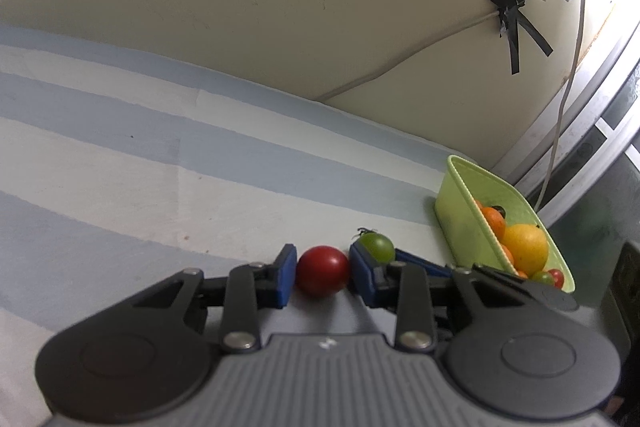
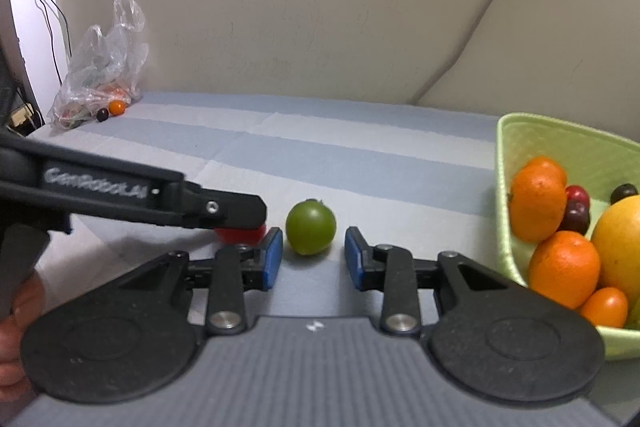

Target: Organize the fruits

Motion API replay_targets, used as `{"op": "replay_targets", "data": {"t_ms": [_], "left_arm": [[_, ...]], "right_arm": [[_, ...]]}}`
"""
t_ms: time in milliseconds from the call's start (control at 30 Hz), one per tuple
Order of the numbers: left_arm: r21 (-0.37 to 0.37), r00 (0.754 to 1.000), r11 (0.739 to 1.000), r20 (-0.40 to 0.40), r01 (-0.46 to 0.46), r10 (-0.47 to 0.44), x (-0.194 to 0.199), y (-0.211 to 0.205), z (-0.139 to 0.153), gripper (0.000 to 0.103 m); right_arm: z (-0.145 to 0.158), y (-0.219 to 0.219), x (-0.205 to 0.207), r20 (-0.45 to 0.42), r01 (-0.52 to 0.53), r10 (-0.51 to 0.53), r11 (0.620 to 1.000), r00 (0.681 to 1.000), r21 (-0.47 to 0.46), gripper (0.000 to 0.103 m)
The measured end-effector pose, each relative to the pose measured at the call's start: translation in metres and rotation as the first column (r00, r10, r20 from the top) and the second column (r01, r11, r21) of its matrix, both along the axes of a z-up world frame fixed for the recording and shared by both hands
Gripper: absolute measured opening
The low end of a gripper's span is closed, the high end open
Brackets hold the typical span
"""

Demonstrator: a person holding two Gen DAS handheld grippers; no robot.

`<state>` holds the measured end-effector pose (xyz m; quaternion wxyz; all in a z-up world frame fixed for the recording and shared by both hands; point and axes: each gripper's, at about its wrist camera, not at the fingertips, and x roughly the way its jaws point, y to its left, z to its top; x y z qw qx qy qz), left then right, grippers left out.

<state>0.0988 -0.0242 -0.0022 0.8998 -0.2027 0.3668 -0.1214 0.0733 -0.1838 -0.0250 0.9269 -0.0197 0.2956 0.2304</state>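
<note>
A red tomato (image 1: 322, 270) sits between the blue pads of my left gripper (image 1: 323, 273), which is shut on it at the striped table surface. In the right wrist view the left gripper's arm (image 2: 132, 197) covers most of the red tomato (image 2: 240, 235). A green tomato (image 2: 311, 227) lies on the table just ahead of my right gripper (image 2: 314, 259), which is open with its pads either side and apart from it. The green tomato also shows in the left wrist view (image 1: 377, 246). A light green basket (image 2: 560, 143) holds oranges, a large yellow fruit and small dark fruits.
The basket (image 1: 460, 195) stands at the right by the wall. A clear plastic bag (image 2: 104, 67) with small fruits beside it lies at the far left corner. Cables and black tape (image 1: 510, 15) run along the wall. The table has blue and white stripes (image 2: 320, 147).
</note>
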Motion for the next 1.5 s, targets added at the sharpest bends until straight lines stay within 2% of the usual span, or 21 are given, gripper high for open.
{"op": "replay_targets", "data": {"t_ms": [67,100,367,467,700,733,800,867,967,1100,1333,1400,1500], "left_arm": [[0.005,1.0,1.0,0.003,-0.001,0.001,-0.002,0.001,0.001,0.03],[0.009,1.0,1.0,0.004,-0.001,0.001,-0.003,0.001,0.001,0.03],[0.049,1.0,0.999,0.023,0.003,-0.004,-0.021,0.001,0.003,0.03],[0.057,1.0,0.998,0.03,0.006,-0.008,-0.03,0.0,0.004,0.03],[0.015,0.998,0.999,0.045,0.05,-0.051,-0.062,0.006,0.001,0.03],[0.014,0.997,0.998,0.053,0.055,-0.055,-0.067,0.007,0.001,0.03],[0.004,0.996,0.998,0.061,0.06,-0.06,-0.074,0.011,-0.001,0.031],[-0.001,0.996,0.998,0.072,0.056,-0.056,-0.08,0.015,-0.003,0.032],[0.0,0.995,0.999,0.089,0.049,-0.049,-0.088,0.019,-0.007,0.04],[0.01,0.993,0.999,0.11,0.041,-0.042,-0.092,0.021,-0.008,0.042],[0.065,0.991,0.997,0.131,0.028,-0.037,-0.097,0.015,-0.005,0.048],[0.069,0.989,0.998,0.143,0.014,-0.023,-0.1,0.015,-0.004,0.049],[0.077,0.986,0.997,0.168,-0.002,-0.011,-0.105,0.016,-0.002,0.05]], "right_arm": [[0.0,0.002,0.0,0.002,0.003,-0.003,1.0,1.0,-0.006,0.035],[0.0,0.003,-0.001,0.007,0.005,-0.005,1.0,1.0,-0.014,0.03],[-0.002,-0.007,-0.023,0.01,-0.001,0.001,1.0,1.0,0.01,0.03],[-0.003,-0.015,-0.037,0.007,0.005,-0.005,0.999,1.0,0.048,0.03],[-0.006,-0.032,-0.069,-0.01,0.049,-0.048,0.987,0.999,0.154,0.032],[-0.007,-0.033,-0.073,-0.009,0.055,-0.055,0.985,0.998,0.161,0.033],[-0.007,-0.033,-0.08,-0.004,0.056,-0.056,0.984,0.998,0.168,0.049],[-0.007,-0.031,-0.086,0.01,0.057,-0.06,0.985,0.998,0.16,0.054],[-0.007,-0.027,-0.092,0.015,0.049,-0.052,0.988,0.999,0.144,0.056],[-0.008,-0.027,-0.096,0.017,0.05,-0.053,0.988,0.998,0.144,0.061],[-0.009,-0.026,-0.099,0.023,0.091,-0.095,0.986,0.995,0.143,0.064],[-0.009,-0.026,-0.102,0.03,0.105,-0.11,0.984,0.993,0.142,0.069],[-0.01,-0.03,-0.104,0.031,0.118,-0.124,0.982,0.992,0.15,0.07]]}}
